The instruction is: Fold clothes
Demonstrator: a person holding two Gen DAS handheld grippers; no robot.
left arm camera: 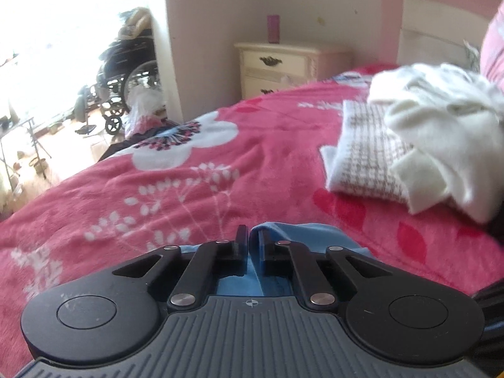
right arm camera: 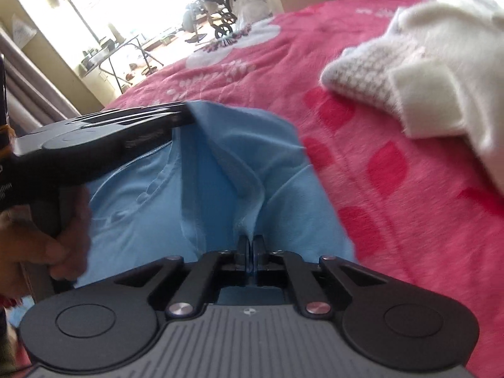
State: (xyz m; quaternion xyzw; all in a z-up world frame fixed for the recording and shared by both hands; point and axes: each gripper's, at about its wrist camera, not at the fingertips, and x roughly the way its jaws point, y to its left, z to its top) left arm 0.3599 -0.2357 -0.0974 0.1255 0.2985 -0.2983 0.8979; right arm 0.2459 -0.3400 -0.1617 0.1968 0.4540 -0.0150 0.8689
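Over the bed's pink floral fleece blanket [left arm camera: 220, 157], the left gripper [left arm camera: 249, 239] has its fingers pinched narrow on a fold of the light blue cotton shirt [left arm camera: 283, 236], which lies just beneath it. A pile of white knitted clothes [left arm camera: 409, 132] sits to the right, well apart.

From the right wrist, the right gripper [right arm camera: 251, 245] likewise clamps a ridge of the blue shirt [right arm camera: 151, 208], which spreads across the blanket [right arm camera: 393, 204]. The left gripper [right arm camera: 186, 115] grips the shirt's far edge.
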